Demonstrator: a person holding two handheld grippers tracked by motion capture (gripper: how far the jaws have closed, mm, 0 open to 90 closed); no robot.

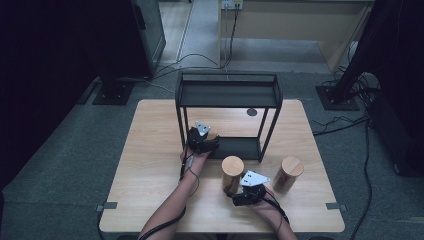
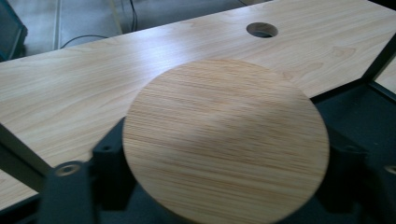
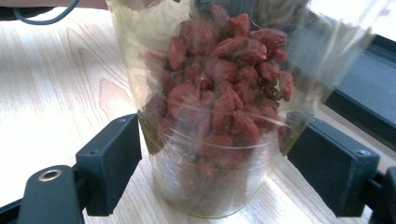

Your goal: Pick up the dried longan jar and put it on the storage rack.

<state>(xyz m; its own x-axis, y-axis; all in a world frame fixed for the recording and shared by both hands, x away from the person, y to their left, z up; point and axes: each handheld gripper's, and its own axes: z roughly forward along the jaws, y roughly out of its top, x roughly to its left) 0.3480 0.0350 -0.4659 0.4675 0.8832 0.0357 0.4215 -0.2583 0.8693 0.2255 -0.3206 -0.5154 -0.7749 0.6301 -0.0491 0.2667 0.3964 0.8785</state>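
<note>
A jar with a round wooden lid (image 2: 224, 140) stands on the black lower shelf (image 2: 359, 112) of a metal rack (image 1: 227, 95). My left gripper (image 2: 224, 158) is over it, one jaw on each side just below the lid; the lid hides the pads, and the jaws look slightly apart from the jar. In the high view this left gripper (image 1: 202, 141) is at the rack's front left corner. My right gripper (image 3: 215, 163) is shut on a clear jar of red dried berries (image 3: 219, 93) standing on the table. In the high view that jar (image 1: 232, 167) has a wooden lid, with the right gripper (image 1: 245, 192) just in front of it.
Another wooden-lidded jar (image 1: 289, 172) stands on the table to the right of the right gripper. The rack's upper shelf (image 1: 227, 94) is bare. A round hole (image 1: 252, 112) is cut in the wooden tabletop (image 1: 150, 150) behind the rack. Cables lie on the floor beyond.
</note>
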